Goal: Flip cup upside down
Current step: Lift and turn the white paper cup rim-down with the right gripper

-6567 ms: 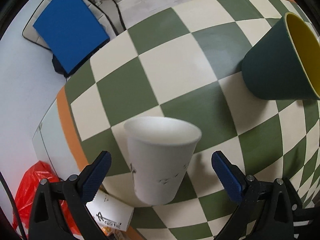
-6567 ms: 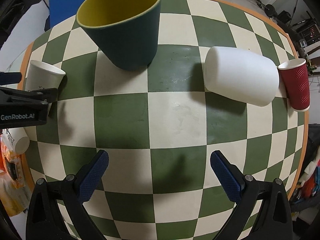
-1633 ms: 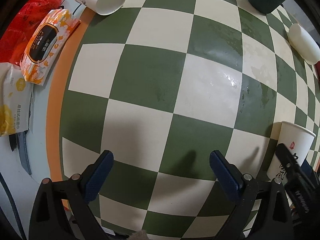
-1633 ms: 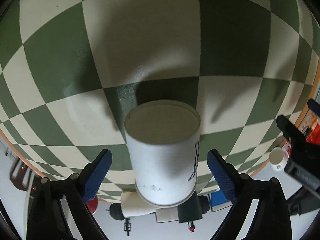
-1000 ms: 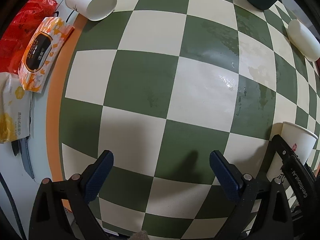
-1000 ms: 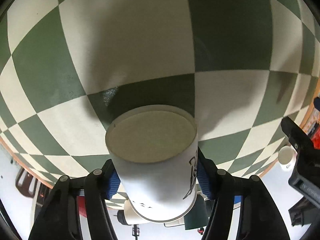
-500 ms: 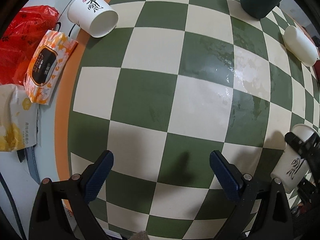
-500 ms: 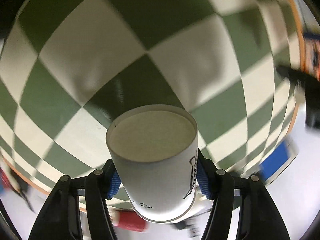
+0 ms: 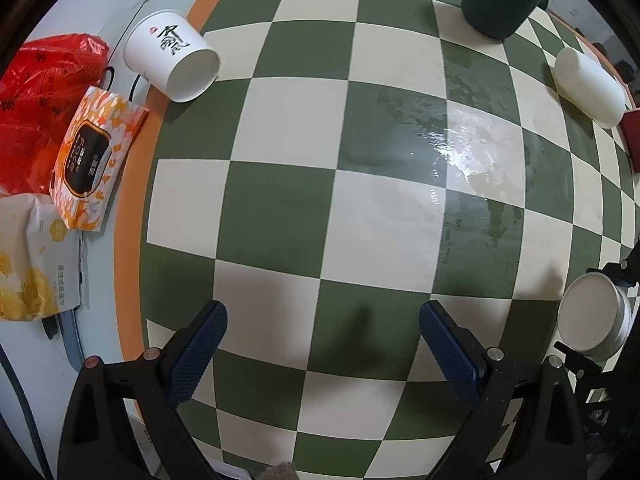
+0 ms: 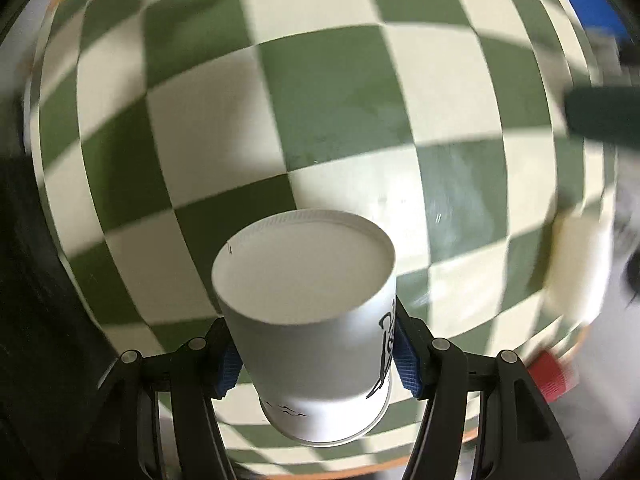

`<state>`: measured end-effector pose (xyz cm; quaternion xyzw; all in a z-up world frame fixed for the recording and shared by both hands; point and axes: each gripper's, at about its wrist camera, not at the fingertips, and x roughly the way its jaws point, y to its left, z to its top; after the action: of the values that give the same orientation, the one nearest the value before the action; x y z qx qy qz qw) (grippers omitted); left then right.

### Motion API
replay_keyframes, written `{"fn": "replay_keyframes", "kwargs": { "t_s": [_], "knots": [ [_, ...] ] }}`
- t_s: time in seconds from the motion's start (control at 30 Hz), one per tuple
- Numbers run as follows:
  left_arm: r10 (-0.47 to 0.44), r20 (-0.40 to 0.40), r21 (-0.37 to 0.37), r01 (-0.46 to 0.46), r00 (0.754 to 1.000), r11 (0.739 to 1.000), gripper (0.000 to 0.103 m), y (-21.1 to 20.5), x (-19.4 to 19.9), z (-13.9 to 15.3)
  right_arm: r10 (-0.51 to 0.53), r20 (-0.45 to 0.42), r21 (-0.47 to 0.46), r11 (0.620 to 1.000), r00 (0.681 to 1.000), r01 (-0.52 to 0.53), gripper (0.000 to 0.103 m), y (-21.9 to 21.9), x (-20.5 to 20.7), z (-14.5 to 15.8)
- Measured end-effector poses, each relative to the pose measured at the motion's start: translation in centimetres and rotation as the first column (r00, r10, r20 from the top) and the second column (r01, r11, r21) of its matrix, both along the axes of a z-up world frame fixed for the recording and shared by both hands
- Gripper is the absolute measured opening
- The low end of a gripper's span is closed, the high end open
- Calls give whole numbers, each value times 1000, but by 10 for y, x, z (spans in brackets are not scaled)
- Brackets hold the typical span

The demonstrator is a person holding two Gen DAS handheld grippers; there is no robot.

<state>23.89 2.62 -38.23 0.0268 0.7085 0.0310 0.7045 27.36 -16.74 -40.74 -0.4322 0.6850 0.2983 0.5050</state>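
Right claw (image 10: 316,360) clamped on a white paper cup (image 10: 312,312), blue pads (image 10: 404,364) pressing both sides. Cup's flat base turned toward the camera, rim farther back between the fingers; black brush-style writing down its side, not readable. Beyond the cup, a blurred green-and-cream checked table (image 10: 328,80).

Left claw (image 9: 322,348) spread wide, gripping nothing, hovering over the same table (image 9: 280,208). Far right of it, the held cup (image 9: 592,316) seen base-on. Ahead to the left, a second white cup (image 9: 172,60) lying on its side, marked with black calligraphy and a small red seal. Just nearer, an orange wipes pack (image 9: 94,156) with a black label, lettering too small to read. Ahead to the right, a dark green cup (image 9: 500,0) standing upright.
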Motion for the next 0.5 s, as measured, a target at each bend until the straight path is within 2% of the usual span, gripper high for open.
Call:
{"fn": "replay_keyframes", "kwargs": {
  "t_s": [0.07, 0.13, 0.27, 0.5],
  "knots": [
    [-8, -1, -1, 8, 1000, 1000, 99, -4, 2, 1, -122, -28, 24, 992, 992, 122, 64, -13, 11, 0],
    [-15, -1, 0, 15, 1000, 1000, 99, -12, 6, -1, -201, -50, 41, 978, 978, 203, 64, -23, 18, 0],
    [-27, -2, 1, 27, 1000, 1000, 99, -26, 7, 0, -369, -98, 58, 925, 924, 376, 64, -48, 41, -5],
    [-35, -2, -1, 35, 999, 999, 99, -44, 6, 3, -490, -121, 56, 865, 863, 499, 65, -80, 65, -13]
  ]
}}
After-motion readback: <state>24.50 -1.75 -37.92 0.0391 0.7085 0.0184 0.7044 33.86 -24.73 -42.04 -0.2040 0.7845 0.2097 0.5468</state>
